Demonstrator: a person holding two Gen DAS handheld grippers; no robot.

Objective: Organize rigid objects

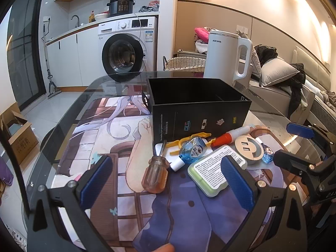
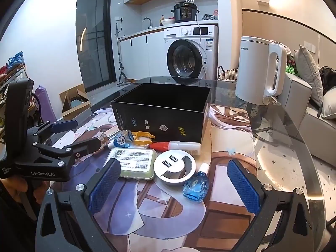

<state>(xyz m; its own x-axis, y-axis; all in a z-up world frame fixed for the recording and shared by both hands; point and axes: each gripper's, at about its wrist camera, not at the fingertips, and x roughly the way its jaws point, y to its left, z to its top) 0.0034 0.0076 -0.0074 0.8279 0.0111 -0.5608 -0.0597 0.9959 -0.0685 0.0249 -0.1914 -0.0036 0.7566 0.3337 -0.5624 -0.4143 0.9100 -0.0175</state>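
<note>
Both your left gripper (image 1: 168,180) and right gripper (image 2: 174,184) are wide open, holding nothing, with the black box (image 1: 199,113) at twelve o'clock.

Label text on the green case (image 2: 134,163) is too small to read, and the screwdriver (image 2: 103,139) is mostly hidden behind the left tool (image 2: 69,134).
</note>
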